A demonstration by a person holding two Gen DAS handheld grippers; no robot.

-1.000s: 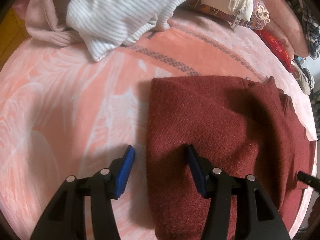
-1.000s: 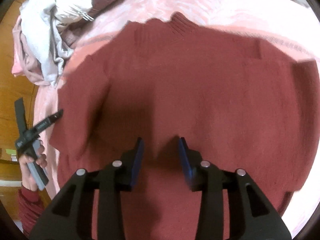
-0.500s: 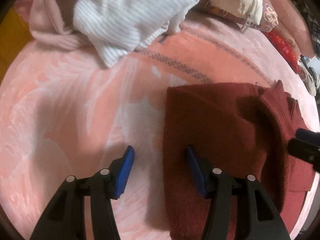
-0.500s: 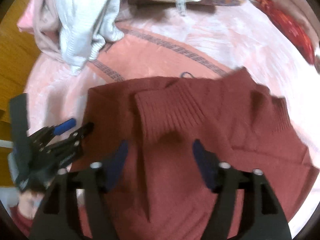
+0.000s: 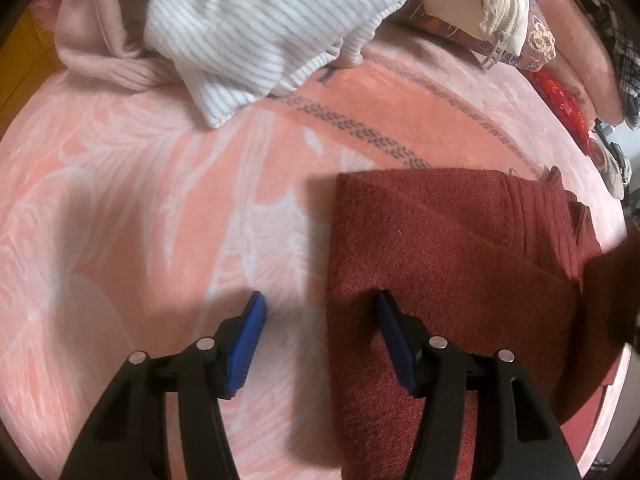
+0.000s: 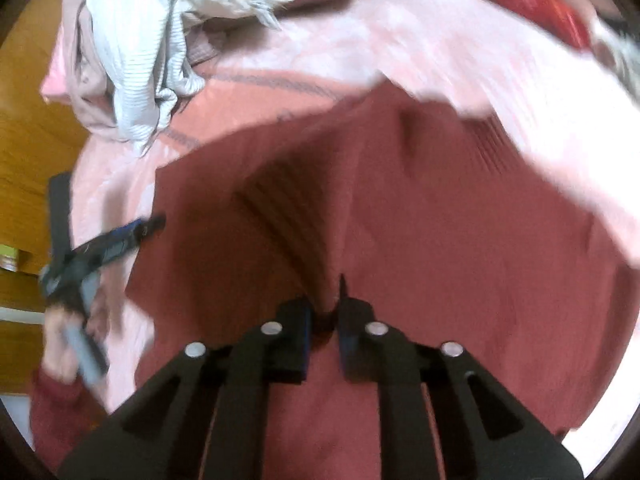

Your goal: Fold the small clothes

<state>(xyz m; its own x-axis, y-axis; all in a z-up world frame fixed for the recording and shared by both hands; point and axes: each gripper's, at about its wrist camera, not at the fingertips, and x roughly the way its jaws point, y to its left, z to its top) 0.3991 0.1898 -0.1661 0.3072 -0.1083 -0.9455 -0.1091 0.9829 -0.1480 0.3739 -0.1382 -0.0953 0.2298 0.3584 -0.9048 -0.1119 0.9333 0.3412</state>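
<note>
The dark red sweater [image 5: 440, 280] lies partly folded on the pink blanket [image 5: 140, 200] of the bed, with its ribbed edge on the far side. The left claw [image 5: 320, 320] is wide open and holds nothing; its right finger is over the left edge of the sweater and its left finger is over the blanket. The right claw [image 6: 323, 322] is nearly closed and pinches a fold of the sweater [image 6: 440, 220] between its blue pads. Behind, a striped white garment [image 5: 260, 28] lies in a pile of other clothes.

Folded sweater [image 5: 440, 256] on the blanket [image 5: 160, 200], clothes pile [image 5: 256, 28] behind it to the left.
</note>
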